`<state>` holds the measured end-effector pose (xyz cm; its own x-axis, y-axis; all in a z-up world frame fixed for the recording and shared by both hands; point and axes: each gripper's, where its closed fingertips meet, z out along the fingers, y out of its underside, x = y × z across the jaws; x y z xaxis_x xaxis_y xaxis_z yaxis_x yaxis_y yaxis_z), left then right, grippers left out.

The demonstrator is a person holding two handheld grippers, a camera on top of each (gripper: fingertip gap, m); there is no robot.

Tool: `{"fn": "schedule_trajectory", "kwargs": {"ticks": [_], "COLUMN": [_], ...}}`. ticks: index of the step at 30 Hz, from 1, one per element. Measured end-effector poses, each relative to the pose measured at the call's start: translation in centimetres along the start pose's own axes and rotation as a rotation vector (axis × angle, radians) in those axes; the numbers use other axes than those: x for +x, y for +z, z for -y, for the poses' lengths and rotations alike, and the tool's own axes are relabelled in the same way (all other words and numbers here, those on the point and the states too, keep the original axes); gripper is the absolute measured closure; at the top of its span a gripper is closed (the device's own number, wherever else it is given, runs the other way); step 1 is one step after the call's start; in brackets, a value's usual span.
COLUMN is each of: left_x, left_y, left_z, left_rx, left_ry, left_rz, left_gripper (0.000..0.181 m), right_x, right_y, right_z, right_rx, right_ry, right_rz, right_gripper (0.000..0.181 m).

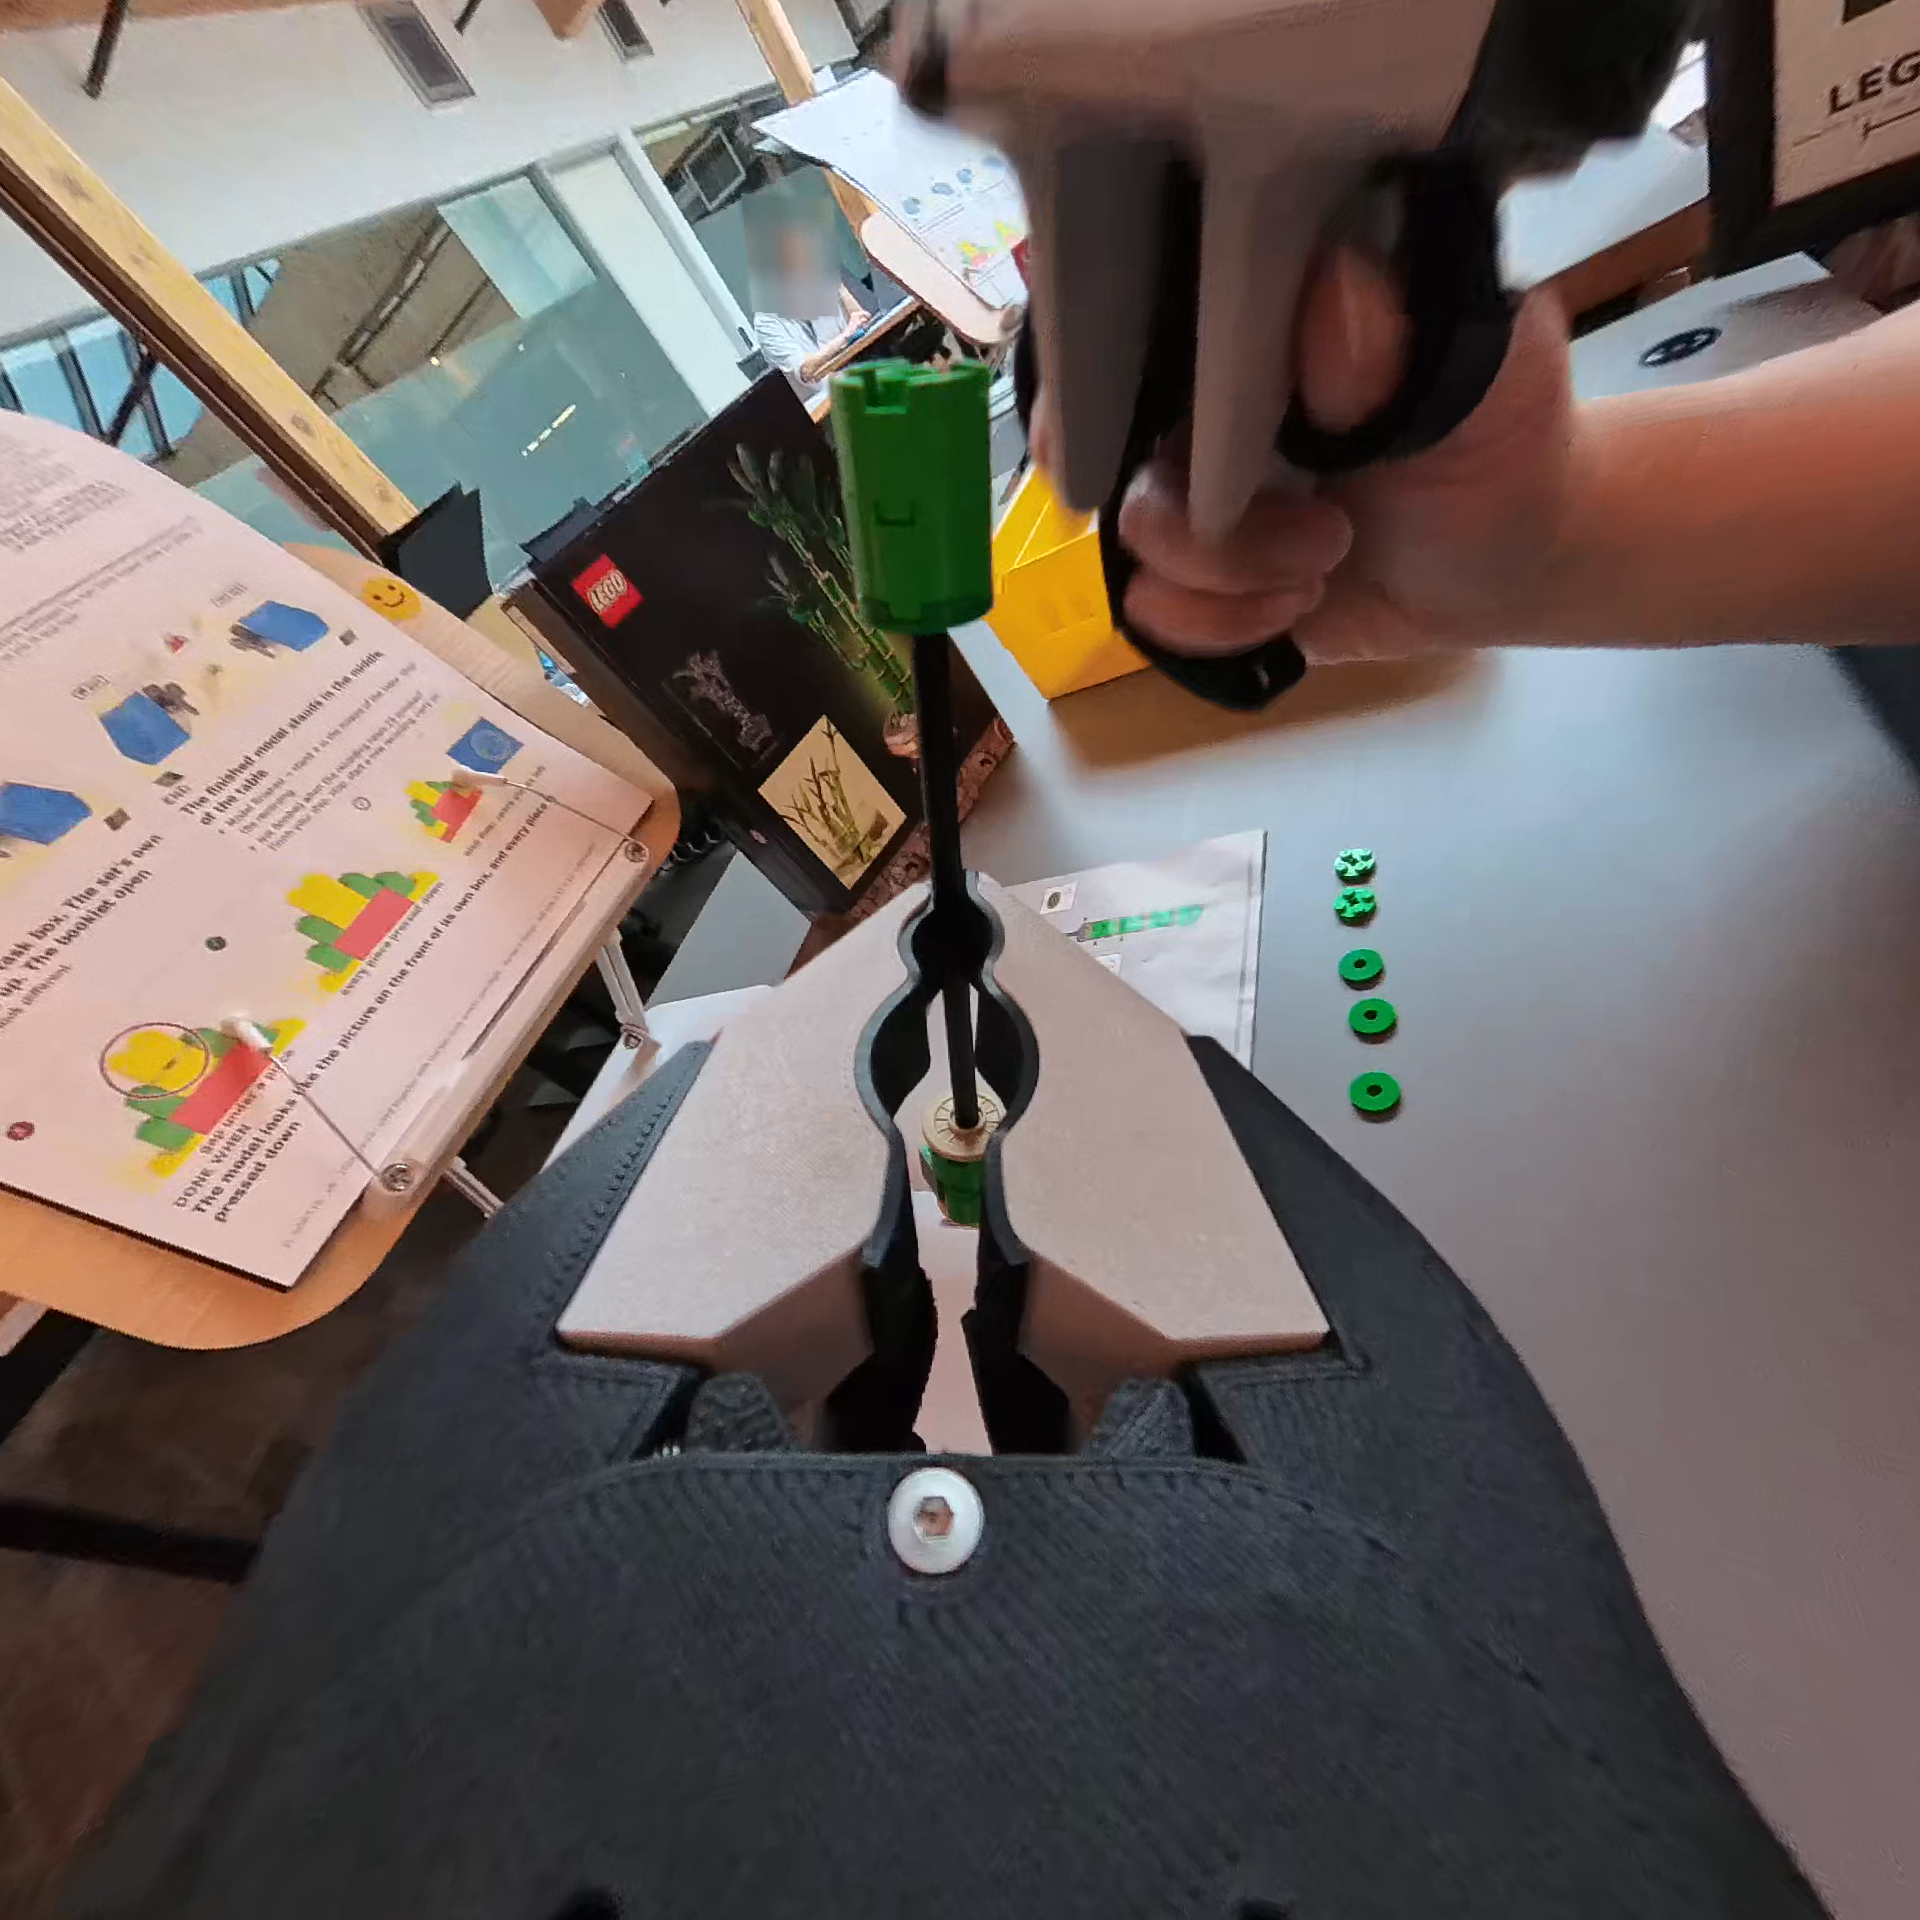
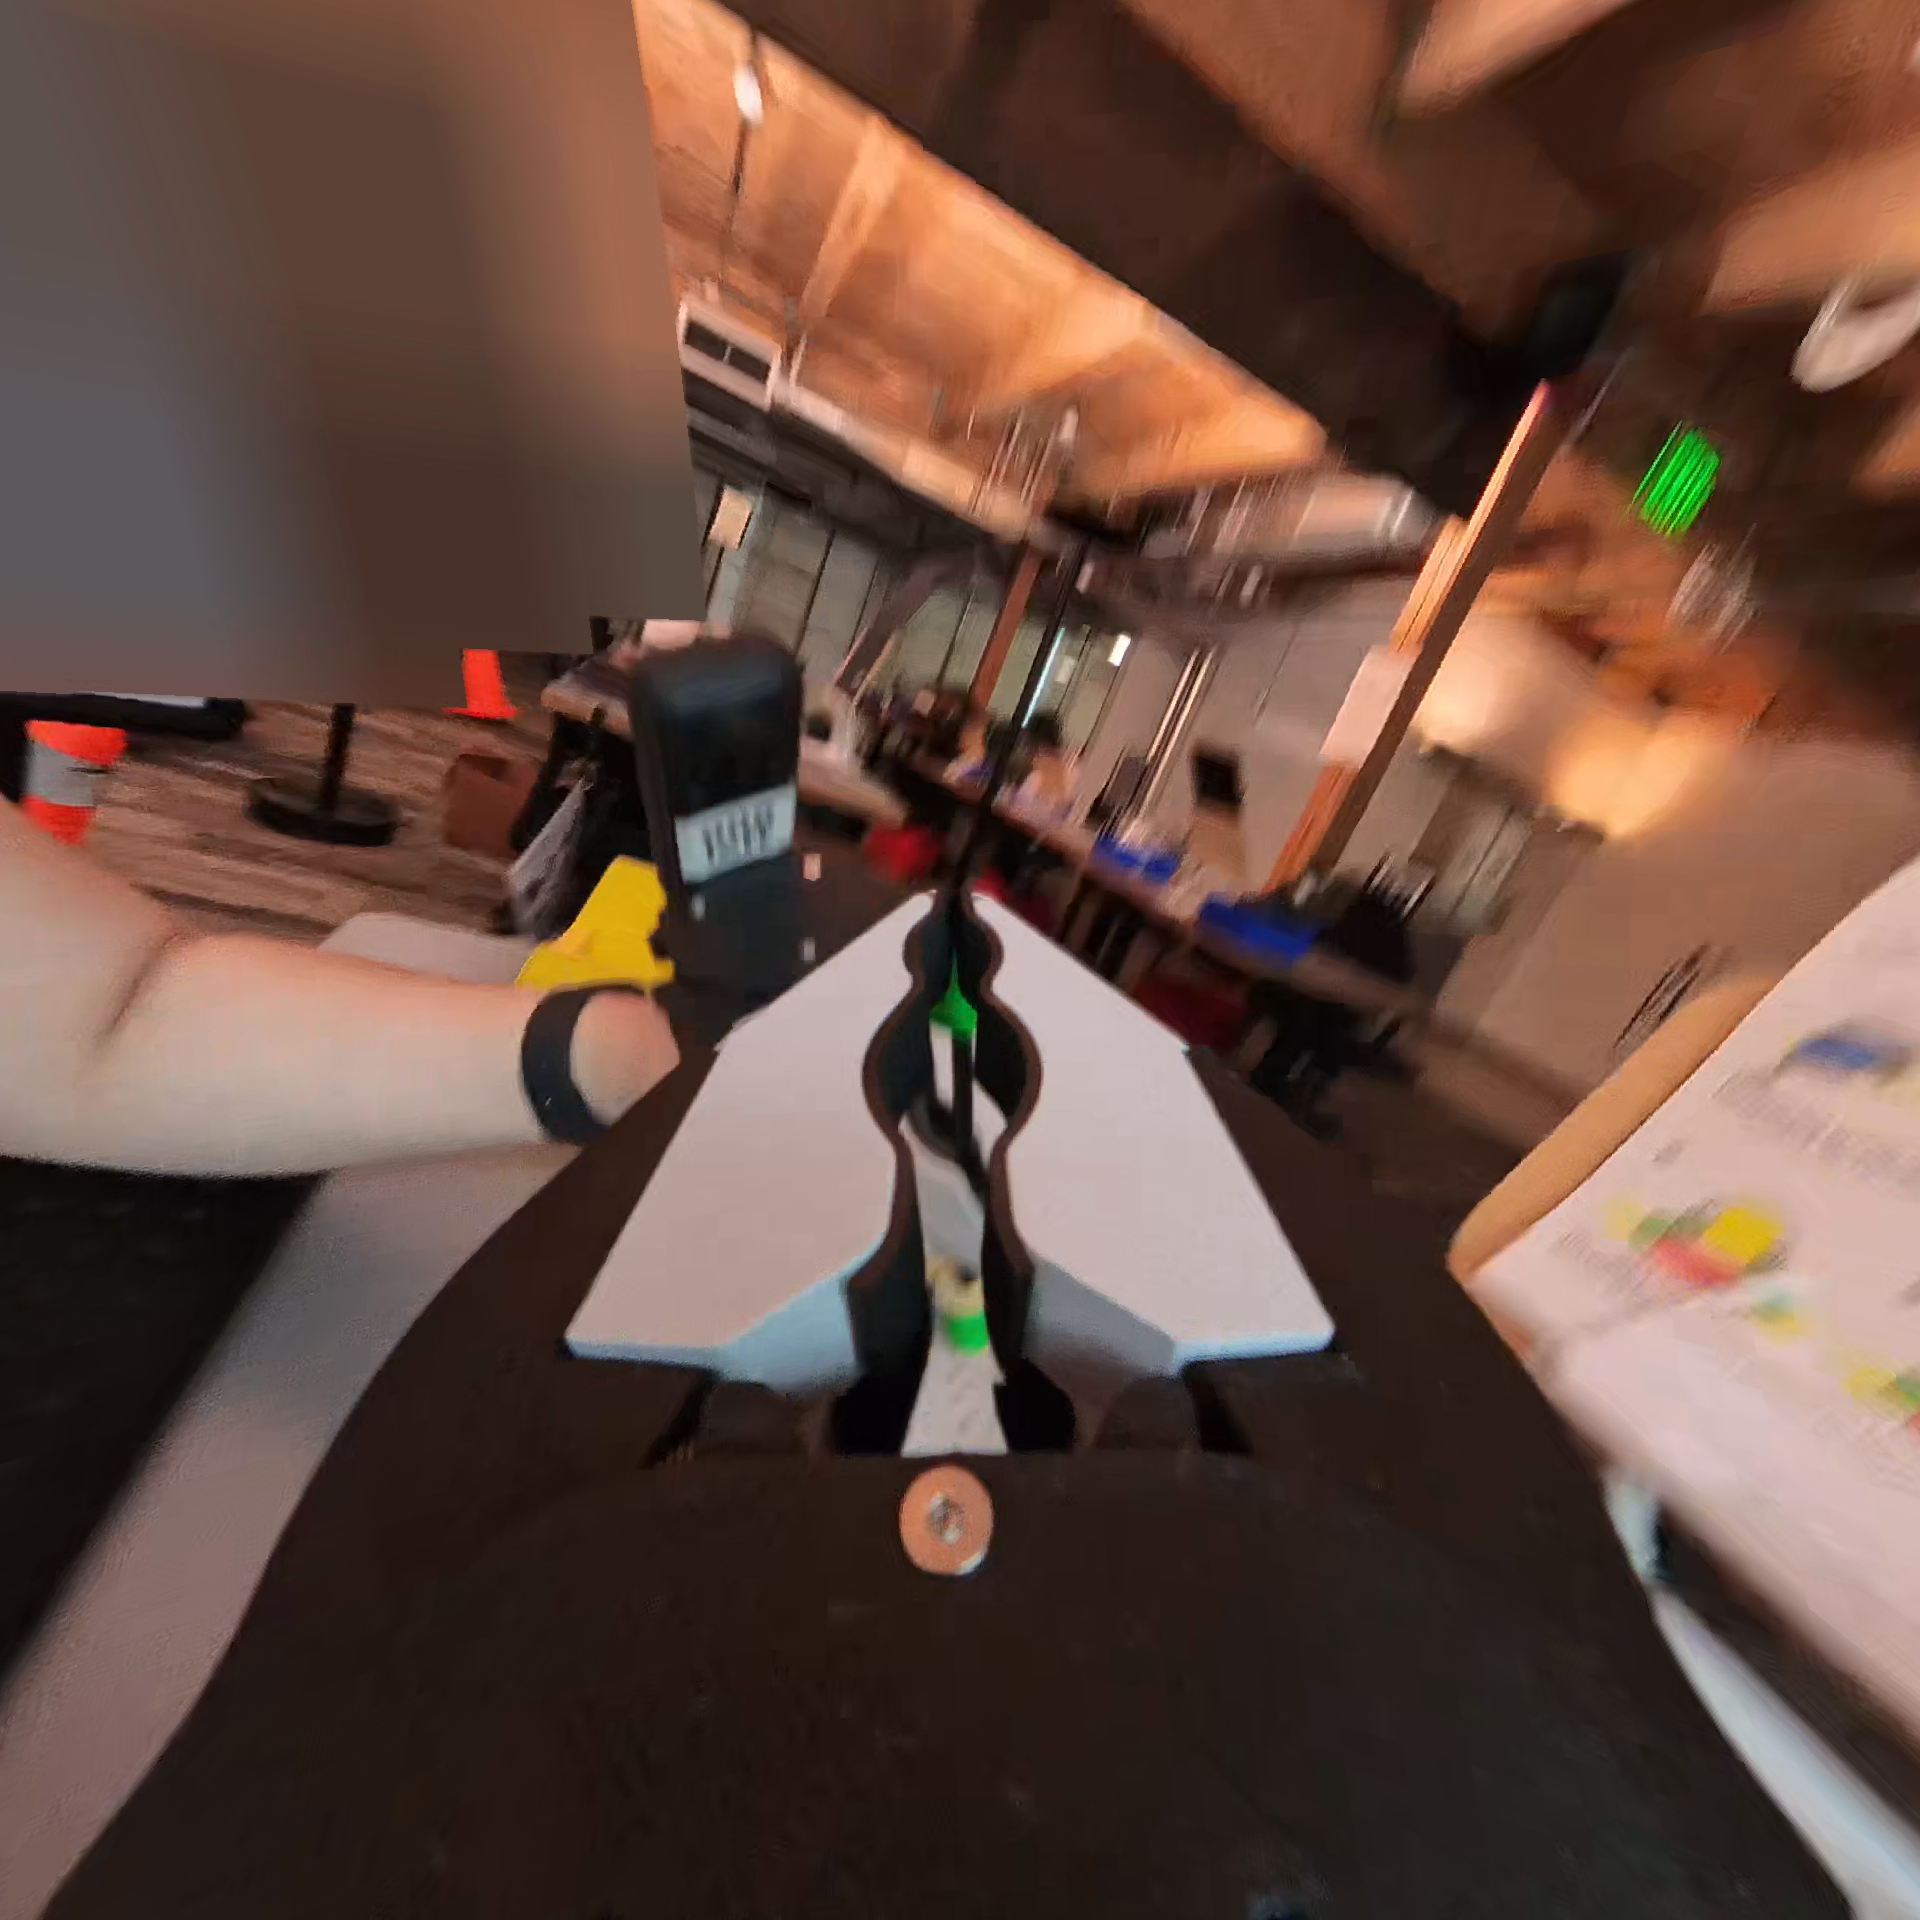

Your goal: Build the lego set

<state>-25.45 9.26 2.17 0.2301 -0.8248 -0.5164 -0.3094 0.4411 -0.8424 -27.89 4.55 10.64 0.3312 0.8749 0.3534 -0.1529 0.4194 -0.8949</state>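
Observation:
My left gripper (image 1: pixel 951 914) is shut on a thin black rod (image 1: pixel 940 769) and holds it upright above the table. A green cylinder piece (image 1: pixel 909 499) sits on the rod's top end. A tan round piece (image 1: pixel 961 1127) with a small green piece under it sits at the lower end, between the jaws. My right gripper (image 1: pixel 1153 499), blurred, hangs just right of the green cylinder, held by a hand. In the right wrist view my right gripper (image 2: pixel 951 920) has its jaws close together with nothing gripped. The green piece (image 2: pixel 951 1008) shows through their gap.
Several green round pieces (image 1: pixel 1361 966) lie in a column on the grey table (image 1: pixel 1610 1143), next to a folded instruction sheet (image 1: pixel 1164 935). A black set box (image 1: pixel 769 707) and a yellow bin (image 1: pixel 1060 592) stand behind. A wooden board with a printed page (image 1: pixel 260 831) is at left. Across from one pair of fingers to the other is roughly 10 cm.

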Motion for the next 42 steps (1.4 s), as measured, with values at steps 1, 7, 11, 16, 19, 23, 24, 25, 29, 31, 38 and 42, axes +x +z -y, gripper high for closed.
{"fn": "schedule_trajectory", "kwargs": {"ticks": [1,7,11,16,19,23,24,25,29,31,38,42], "left_x": [0.0,-0.1,0.0,0.0,-0.2,0.0,-0.1,-0.1,0.0,-0.2,-0.4,-0.7], "left_y": [0.1,0.0,0.0,0.0,0.0,0.1,0.0,0.1,0.1,0.0,-0.4,-0.5], "left_z": [-0.4,-0.5,0.0,-0.2,-0.5,-0.2,-0.1,-0.4,-0.3,-0.4,0.5,0.1], "left_rx": [-0.02,-0.019,0.009,0.011,-0.017,0.002,0.002,-0.019,-0.002,-0.015,0.03,0.017], "left_ry": [0.002,-0.011,-0.023,-0.032,-0.015,-0.032,-0.022,-0.019,-0.037,-0.03,-0.06,-0.045], "left_rz": [0.0,-0.001,-0.01,-0.013,-0.002,-0.012,-0.007,-0.005,-0.017,-0.007,-0.008,0.008], "left_gripper": [0.181,0.181,0.181,0.181,0.181,0.181,0.181,0.181,0.181,0.181,0.181,0.181], "right_x": [0.1,-0.1,-0.5,-0.1,-0.2,-0.5,-0.2,0.2,-0.5,-0.3,-0.1,-1.3], "right_y": [0.1,0.2,-0.5,-0.4,0.1,-0.5,-0.3,-0.1,-0.3,0.1,0.3,-0.4], "right_z": [-0.4,-0.5,2.3,2.0,-0.6,2.5,0.9,-0.6,1.8,-0.5,-0.9,3.9], "right_rx": [0.016,0.023,0.08,0.091,0.015,0.079,0.031,0.006,0.06,0.034,0.023,0.104], "right_ry": [0.09,0.099,-0.062,-0.026,0.044,-0.087,-0.045,0.03,-0.096,0.016,0.062,-0.078], "right_rz": [0.025,0.043,0.002,-0.002,0.03,-0.011,-0.004,0.005,-0.019,0.01,0.009,0.014], "right_gripper": [0.181,0.181,0.181,0.181,0.181,0.181,0.181,0.181,0.181,0.181,0.181,0.181]}}
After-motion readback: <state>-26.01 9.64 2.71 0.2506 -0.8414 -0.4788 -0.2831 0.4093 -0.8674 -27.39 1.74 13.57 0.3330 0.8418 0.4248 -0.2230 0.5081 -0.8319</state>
